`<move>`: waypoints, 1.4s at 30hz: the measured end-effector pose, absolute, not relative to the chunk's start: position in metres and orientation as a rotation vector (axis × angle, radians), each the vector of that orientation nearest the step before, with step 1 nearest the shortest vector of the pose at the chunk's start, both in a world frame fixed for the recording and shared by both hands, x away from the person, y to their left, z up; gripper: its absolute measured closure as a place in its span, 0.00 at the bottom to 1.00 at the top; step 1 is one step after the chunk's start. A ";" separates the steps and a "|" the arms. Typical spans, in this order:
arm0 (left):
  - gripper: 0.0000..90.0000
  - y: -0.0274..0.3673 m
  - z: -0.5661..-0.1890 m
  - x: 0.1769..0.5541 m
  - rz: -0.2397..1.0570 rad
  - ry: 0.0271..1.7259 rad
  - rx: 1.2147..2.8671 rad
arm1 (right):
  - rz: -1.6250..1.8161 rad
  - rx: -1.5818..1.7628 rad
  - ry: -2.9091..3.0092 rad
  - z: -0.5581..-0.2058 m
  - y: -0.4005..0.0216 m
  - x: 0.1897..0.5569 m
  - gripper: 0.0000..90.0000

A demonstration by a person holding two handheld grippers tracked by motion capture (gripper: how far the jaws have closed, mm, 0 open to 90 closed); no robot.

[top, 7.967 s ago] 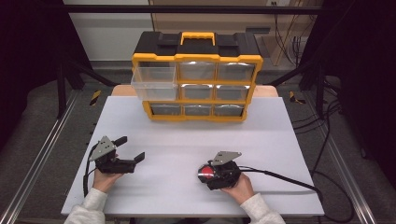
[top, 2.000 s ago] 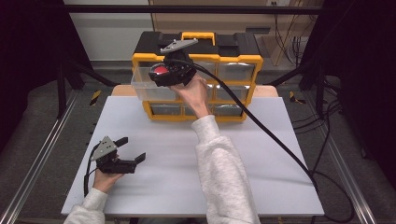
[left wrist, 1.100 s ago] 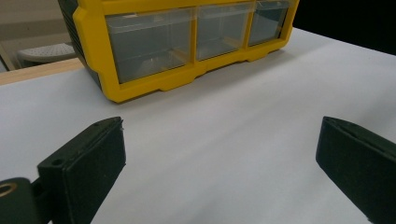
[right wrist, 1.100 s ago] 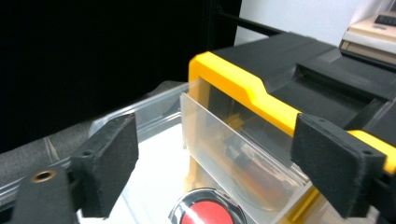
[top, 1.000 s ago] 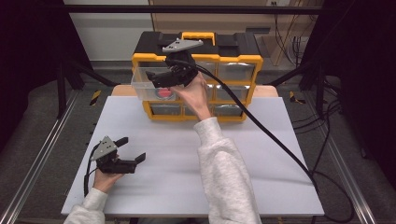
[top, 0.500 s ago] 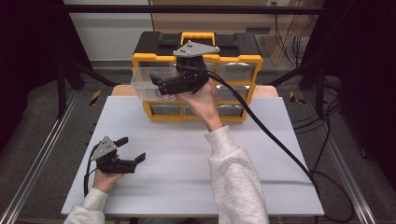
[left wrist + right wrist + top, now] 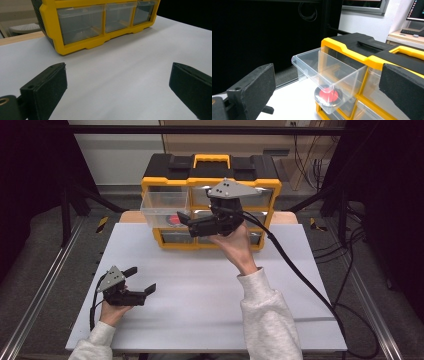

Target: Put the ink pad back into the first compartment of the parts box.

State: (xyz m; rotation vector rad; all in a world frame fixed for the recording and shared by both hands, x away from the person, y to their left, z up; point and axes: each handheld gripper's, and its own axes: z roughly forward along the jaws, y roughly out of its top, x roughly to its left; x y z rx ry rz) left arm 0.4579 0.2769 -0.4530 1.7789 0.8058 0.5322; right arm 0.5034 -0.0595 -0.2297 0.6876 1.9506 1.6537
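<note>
While the left gripper (image 7: 142, 280) rests low on the white tabletop (image 7: 200, 310) near its left edge, toward the front, its jaws stand wide apart with nothing between them; in the left gripper view the two black pads (image 7: 45, 87) frame only bare table surface, with the bottom row of the yellow drawer cabinet (image 7: 100, 25) ahead of them. Held up in the person's right hand (image 7: 235, 242), the right gripper (image 7: 186, 222) hovers in front of the cabinet (image 7: 210, 180), which sits at the middle of the tabletop's far edge. Its jaws are likewise spread wide and empty, pointing toward the left end of the cabinet, and they touch nothing that can be seen. A clear drawer (image 7: 165, 207) at the cabinet's upper left is pulled well out of its slot. Inside that drawer (image 7: 324, 75), seen through the transparent wall from the right gripper view, lies a round object with a red centre (image 7: 328, 95) and a clear rim, resting on the drawer floor near its front corner; from the high view the red object (image 7: 173, 220) shows just left of the right gripper's jaw tips. A black cable (image 7: 300, 280) trails from the right gripper across the right side of the tabletop and off its right edge.
</note>
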 end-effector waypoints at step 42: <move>0.01 0.275 -0.454 0.457 0.534 0.805 1.792 | 1.625 0.807 1.981 -0.359 -0.155 0.453 0.01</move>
